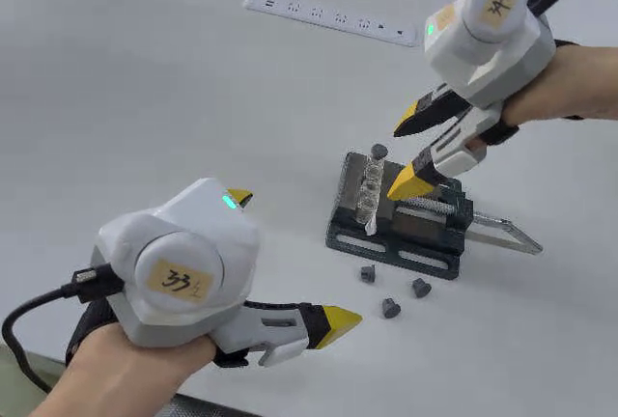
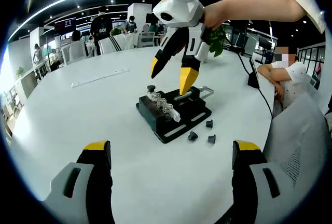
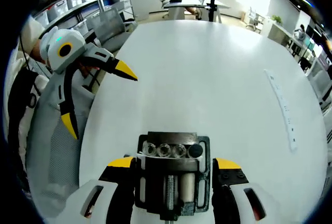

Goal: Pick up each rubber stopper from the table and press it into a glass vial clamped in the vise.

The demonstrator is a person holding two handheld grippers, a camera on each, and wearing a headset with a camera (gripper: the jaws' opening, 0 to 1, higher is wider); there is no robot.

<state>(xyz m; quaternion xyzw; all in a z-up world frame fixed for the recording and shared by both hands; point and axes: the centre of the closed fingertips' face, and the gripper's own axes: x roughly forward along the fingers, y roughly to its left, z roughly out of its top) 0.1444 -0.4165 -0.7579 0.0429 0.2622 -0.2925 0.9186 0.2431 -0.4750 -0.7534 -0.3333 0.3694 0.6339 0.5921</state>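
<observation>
A black vise [image 1: 396,248] holds a row of glass vials [image 1: 369,190]; the far vial carries a dark stopper [image 1: 379,152]. Three loose rubber stoppers [image 1: 390,308] lie on the table in front of the vise. My right gripper [image 1: 395,164] hangs open just above the vise, with nothing between its jaws. In the right gripper view the vials [image 3: 163,150] and the seated stopper [image 3: 195,151] lie between its jaws [image 3: 175,162]. My left gripper [image 1: 290,259] is open and empty, low at the near left. In the left gripper view the loose stoppers [image 2: 192,136] lie ahead.
A white power strip [image 1: 333,16] lies at the far side of the white table. The vise's handle [image 1: 502,234] sticks out to the right. People and chairs are in the background of the left gripper view.
</observation>
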